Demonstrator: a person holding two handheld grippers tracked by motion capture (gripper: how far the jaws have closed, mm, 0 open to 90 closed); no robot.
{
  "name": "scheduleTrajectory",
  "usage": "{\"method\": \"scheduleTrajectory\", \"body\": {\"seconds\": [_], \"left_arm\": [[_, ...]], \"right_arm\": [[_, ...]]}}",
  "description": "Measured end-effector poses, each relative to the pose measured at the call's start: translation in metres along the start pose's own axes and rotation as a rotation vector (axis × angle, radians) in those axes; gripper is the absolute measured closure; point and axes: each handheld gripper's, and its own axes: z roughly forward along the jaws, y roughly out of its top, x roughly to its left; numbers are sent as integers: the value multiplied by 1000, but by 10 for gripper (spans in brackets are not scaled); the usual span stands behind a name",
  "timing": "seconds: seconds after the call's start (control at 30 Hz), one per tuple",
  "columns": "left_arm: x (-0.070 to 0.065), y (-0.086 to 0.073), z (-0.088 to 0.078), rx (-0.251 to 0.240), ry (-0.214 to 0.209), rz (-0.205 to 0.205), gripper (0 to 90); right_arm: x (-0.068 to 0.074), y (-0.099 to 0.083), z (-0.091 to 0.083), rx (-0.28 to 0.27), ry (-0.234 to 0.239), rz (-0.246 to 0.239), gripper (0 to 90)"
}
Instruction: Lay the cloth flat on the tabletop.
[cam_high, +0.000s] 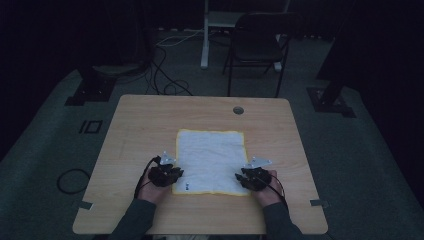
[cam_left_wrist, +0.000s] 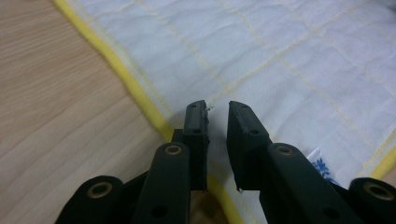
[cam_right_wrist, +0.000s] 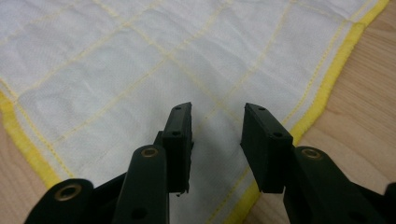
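Observation:
A white cloth (cam_high: 210, 160) with a yellow hem lies flat in the middle of the wooden table (cam_high: 145, 120). My left gripper (cam_high: 172, 173) hovers at the cloth's near left corner, jaws a little apart with nothing between them; its own view has the cloth (cam_left_wrist: 261, 60) under the gripper (cam_left_wrist: 217, 108), with a small blue label (cam_left_wrist: 323, 164) close by. My right gripper (cam_high: 244, 176) is at the near right corner, open and empty. In its view the gripper (cam_right_wrist: 218, 112) points over the cloth (cam_right_wrist: 140, 70), near the yellow hem (cam_right_wrist: 327, 88).
A round grommet hole (cam_high: 238, 110) sits near the table's far edge. Beyond the table stand a black folding chair (cam_high: 257, 45) and a white stand (cam_high: 206, 35), with cables on the floor. Bare wood surrounds the cloth on all sides.

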Motion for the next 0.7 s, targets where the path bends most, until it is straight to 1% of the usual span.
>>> {"method": "scheduleTrajectory", "body": {"seconds": [0.07,0.13,0.17,0.27,0.37,0.5,0.7], "left_arm": [[0,-4,-3,-5,2,-3,800],[-2,-7,-5,-4,17,8,814],[-3,-8,-6,-6,22,4,818],[-7,-13,-10,-4,34,15,832],[-9,-17,-14,-4,42,13,844],[-11,-22,-18,-6,52,2,853],[-10,-28,-22,-15,46,-23,856]], "right_arm": [[2,-2,-1,-1,4,2,627],[5,-3,-3,-2,8,-1,627],[6,-4,-4,-2,10,-2,627],[9,-6,-6,-1,18,-7,625],[13,-7,-7,-1,23,-9,623],[15,-8,-7,-3,31,-14,619],[18,-7,-6,-4,45,-26,614]]}}
